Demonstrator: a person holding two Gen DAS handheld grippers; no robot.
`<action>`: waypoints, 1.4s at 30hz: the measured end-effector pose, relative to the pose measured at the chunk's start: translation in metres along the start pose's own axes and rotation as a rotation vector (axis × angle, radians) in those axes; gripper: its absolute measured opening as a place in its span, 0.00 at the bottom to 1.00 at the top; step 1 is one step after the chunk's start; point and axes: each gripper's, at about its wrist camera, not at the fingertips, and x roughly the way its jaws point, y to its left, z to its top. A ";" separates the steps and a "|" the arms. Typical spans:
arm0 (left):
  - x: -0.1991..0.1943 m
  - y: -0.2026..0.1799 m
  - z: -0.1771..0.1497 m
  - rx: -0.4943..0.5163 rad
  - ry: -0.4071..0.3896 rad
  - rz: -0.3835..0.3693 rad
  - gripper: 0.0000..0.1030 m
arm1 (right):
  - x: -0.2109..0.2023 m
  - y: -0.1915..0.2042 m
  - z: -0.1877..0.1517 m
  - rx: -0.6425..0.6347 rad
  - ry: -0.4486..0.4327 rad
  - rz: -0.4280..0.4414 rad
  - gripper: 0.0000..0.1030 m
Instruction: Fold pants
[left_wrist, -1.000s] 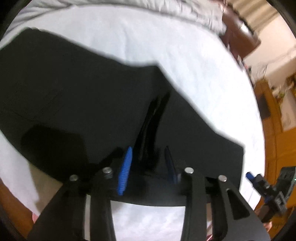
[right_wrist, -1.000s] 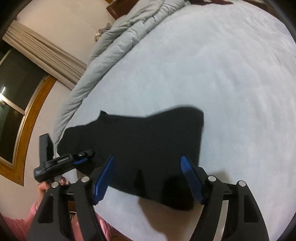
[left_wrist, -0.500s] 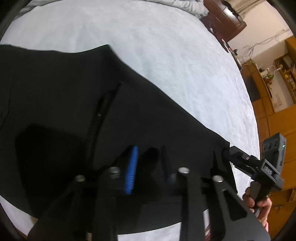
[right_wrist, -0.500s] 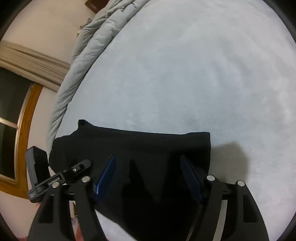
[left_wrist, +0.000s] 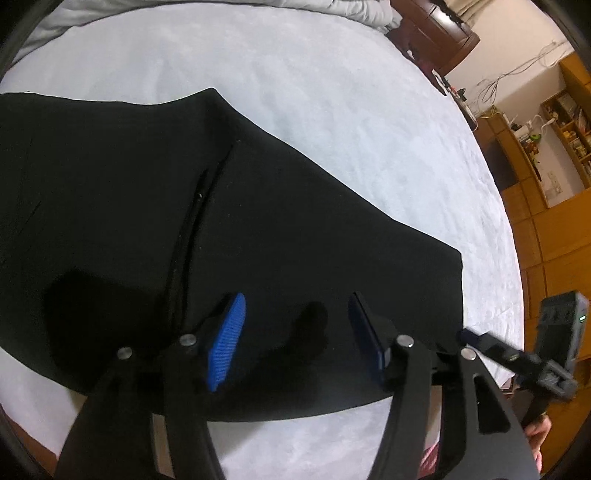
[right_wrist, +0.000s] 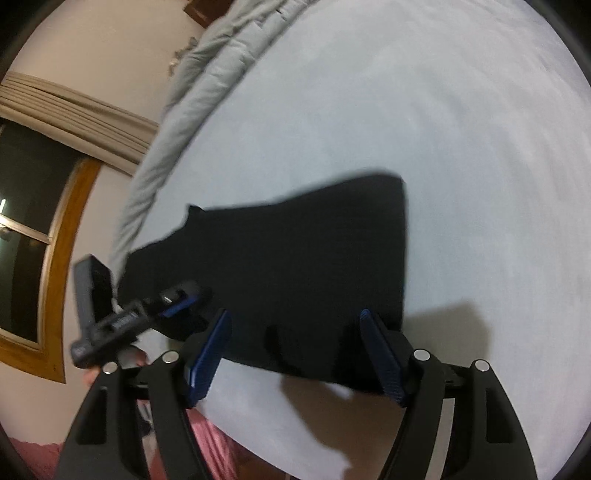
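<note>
The black pants (left_wrist: 147, 206) lie flat on the white bed (left_wrist: 332, 92), with a seam running down the middle. My left gripper (left_wrist: 295, 332) is open and empty, hovering just above the near part of the pants. In the right wrist view the pants (right_wrist: 295, 266) lie folded over as a dark slab. My right gripper (right_wrist: 295, 350) is open and empty above their near edge. Each gripper shows in the other's view: the right gripper (left_wrist: 517, 358) at the pants' right corner, the left gripper (right_wrist: 147, 314) at their left end.
A grey duvet (right_wrist: 207, 70) is bunched along the far edge of the bed. A window with a wooden frame (right_wrist: 55, 258) and curtains is to the left. Wooden shelves and cabinets (left_wrist: 546, 147) stand to the right of the bed.
My left gripper has opened and let go of the pants fabric it was holding. The pants now lie flat. My right gripper stayed open and drew back a little.
</note>
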 end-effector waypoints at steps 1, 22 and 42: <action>0.001 -0.001 0.000 0.009 0.000 0.007 0.56 | 0.005 -0.006 -0.001 0.011 -0.003 0.005 0.70; -0.157 0.214 -0.006 -0.441 -0.278 0.249 0.70 | 0.024 0.065 0.000 -0.153 0.024 -0.015 0.77; -0.123 0.268 0.041 -0.626 -0.376 0.064 0.25 | 0.039 0.042 0.000 -0.124 0.043 -0.041 0.77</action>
